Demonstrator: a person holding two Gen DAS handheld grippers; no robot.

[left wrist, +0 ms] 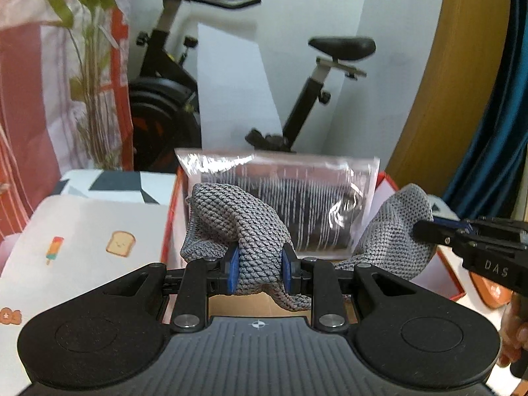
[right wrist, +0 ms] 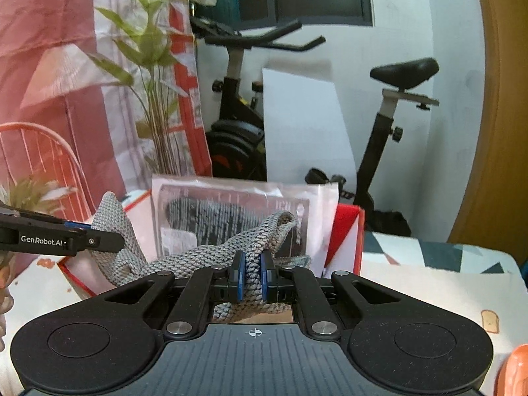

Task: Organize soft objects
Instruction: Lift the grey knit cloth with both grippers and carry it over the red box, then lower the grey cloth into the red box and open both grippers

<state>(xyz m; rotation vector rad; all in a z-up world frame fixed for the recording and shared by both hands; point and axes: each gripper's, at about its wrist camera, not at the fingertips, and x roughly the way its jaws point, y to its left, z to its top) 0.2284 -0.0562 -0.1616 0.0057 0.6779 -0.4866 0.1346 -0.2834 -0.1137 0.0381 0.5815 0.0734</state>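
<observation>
A grey knitted cloth [left wrist: 244,227] hangs between both grippers over an open red-and-white box [left wrist: 170,224]. My left gripper [left wrist: 259,269] is shut on a thick bunch of the cloth. At the right of the left wrist view, the right gripper [left wrist: 429,227] pinches the cloth's other end. In the right wrist view my right gripper [right wrist: 252,275] is shut on a narrow fold of the cloth [right wrist: 211,257], and the left gripper [right wrist: 95,234] holds the far end at the left. A clear plastic bag [left wrist: 287,194] with dark striped fabric stands in the box behind the cloth.
The box [right wrist: 346,241] sits on a table with a white printed tablecloth [left wrist: 82,231]. Behind stand an exercise bike [left wrist: 165,76], a potted plant [left wrist: 92,105] and a white board. An orange wire chair [right wrist: 43,158] is at the left, a wooden door [left wrist: 455,76] at the right.
</observation>
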